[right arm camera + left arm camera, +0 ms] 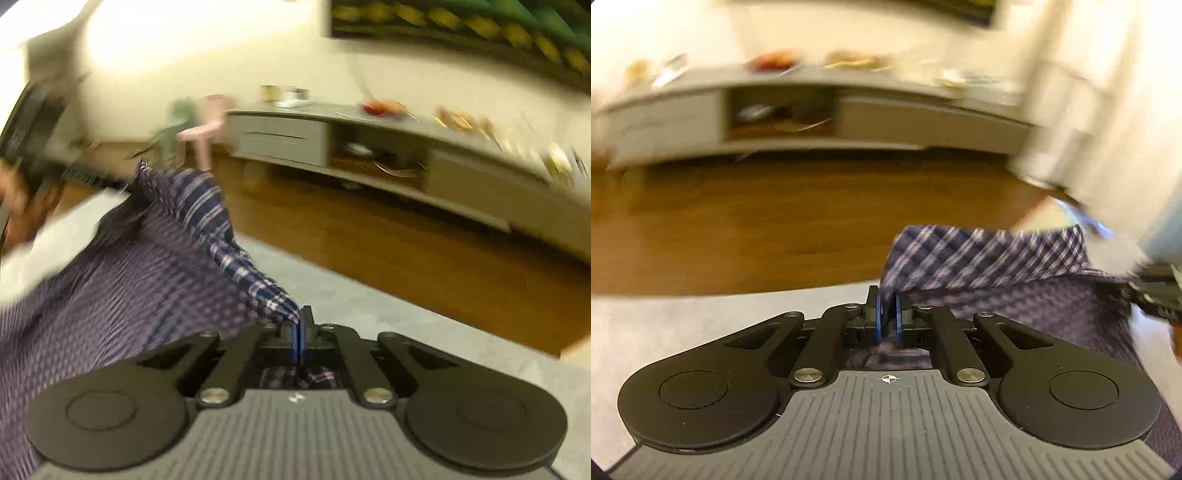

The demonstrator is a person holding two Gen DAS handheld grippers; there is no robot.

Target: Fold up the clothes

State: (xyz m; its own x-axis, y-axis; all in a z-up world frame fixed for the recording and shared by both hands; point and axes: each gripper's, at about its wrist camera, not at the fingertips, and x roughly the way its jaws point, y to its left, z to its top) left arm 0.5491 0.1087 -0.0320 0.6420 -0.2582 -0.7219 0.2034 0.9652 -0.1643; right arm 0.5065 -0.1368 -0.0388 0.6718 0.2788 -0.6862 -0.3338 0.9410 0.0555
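Two hand-held grippers pinch the plaid garment [979,258] stretched between them.

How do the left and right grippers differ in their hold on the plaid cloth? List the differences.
The left gripper shows a narrow gap between its blue pads, stuffed with plaid cloth; the right gripper has pads pressed nearly flush on a thin corner. The cloth runs rightward from the left gripper and leftward from the right. Both are clamped on the same cloth, lifted above the grey surface.

A navy-and-white checked garment [990,254] hangs ahead of black grippers with blue pads [880,314], above a pale grey surface [701,317]; brown wood floor [406,251] and a pink chair [207,129] lie beyond.
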